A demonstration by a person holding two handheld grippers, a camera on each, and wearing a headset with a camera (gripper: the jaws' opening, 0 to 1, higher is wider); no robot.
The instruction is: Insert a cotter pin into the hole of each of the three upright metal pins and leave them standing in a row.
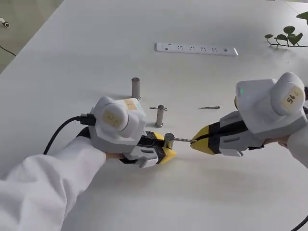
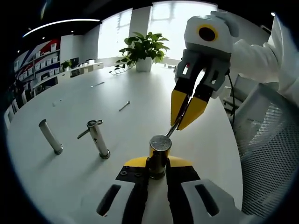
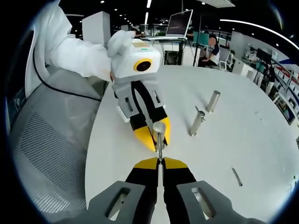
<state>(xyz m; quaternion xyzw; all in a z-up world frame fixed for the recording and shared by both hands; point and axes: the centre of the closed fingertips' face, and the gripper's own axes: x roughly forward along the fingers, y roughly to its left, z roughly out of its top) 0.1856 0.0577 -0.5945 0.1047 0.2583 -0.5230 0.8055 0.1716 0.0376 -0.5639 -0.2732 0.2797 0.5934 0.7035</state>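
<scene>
Clamping with my left gripper, jaws tight on a short silver metal pin upright on the white table. Behind it stand a bare grey pin and a cottered pin. My right gripper pinches a thin steel cotter pin, tip touching the held pin.

Metal pins: three – far pin, middle pin, near pin. Cotter pins: three – inserted cotter pin, gripped cotter pin, loose cotter pin. Grippers: two – left gripper, right gripper. Power strip: one. Plant sprig: one.
</scene>
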